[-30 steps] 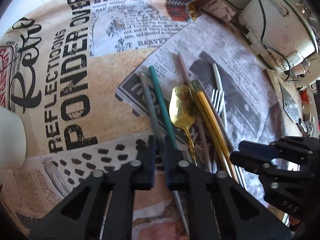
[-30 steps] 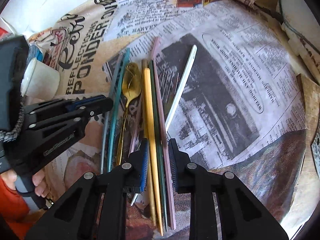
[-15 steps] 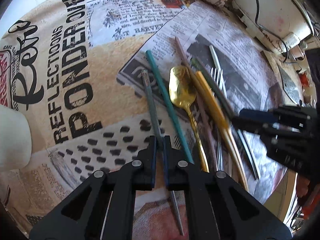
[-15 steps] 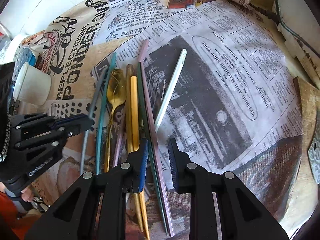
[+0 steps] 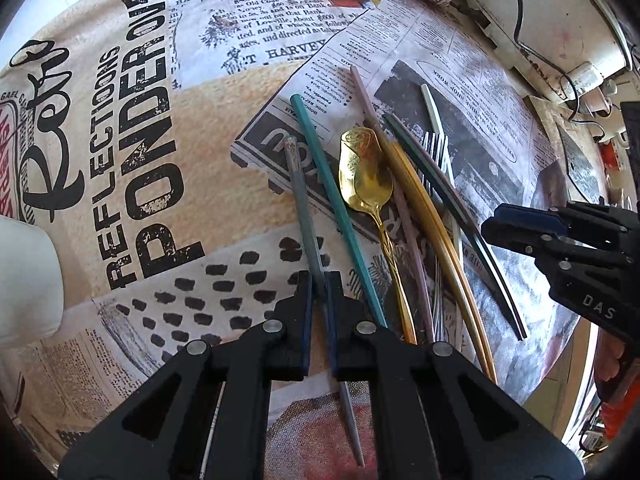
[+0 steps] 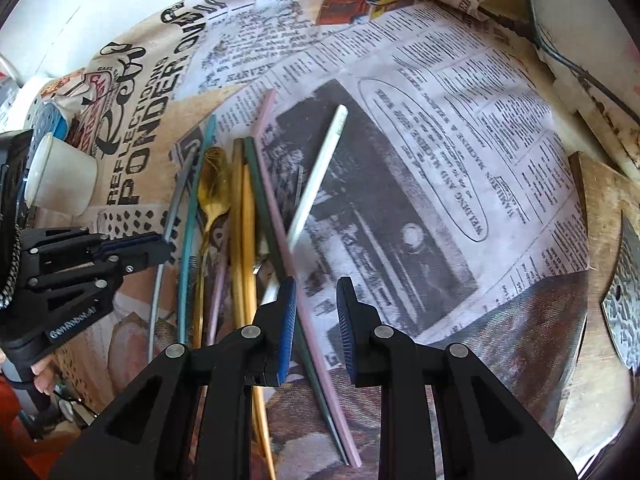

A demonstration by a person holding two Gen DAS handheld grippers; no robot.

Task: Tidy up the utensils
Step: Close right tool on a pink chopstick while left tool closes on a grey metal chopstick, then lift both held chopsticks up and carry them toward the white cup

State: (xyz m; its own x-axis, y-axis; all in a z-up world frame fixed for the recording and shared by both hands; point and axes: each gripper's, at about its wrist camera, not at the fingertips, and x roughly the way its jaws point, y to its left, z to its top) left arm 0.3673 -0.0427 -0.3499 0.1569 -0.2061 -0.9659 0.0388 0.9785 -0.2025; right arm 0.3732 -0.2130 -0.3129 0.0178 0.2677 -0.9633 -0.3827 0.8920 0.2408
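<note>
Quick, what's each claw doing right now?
Left gripper: shut on the grey chopstick.
Right gripper: open around the pink chopstick, not gripping.

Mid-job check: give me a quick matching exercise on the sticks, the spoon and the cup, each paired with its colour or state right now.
1. grey chopstick
2. spoon
3. white chopstick
4. cup

A. gold, lying between the sticks
B. on its side, off to the left
C. pinched in the left gripper
D. slanting to the right, apart from the bundle at its far end

Pairs: 1-C, 2-A, 3-D, 4-B
</note>
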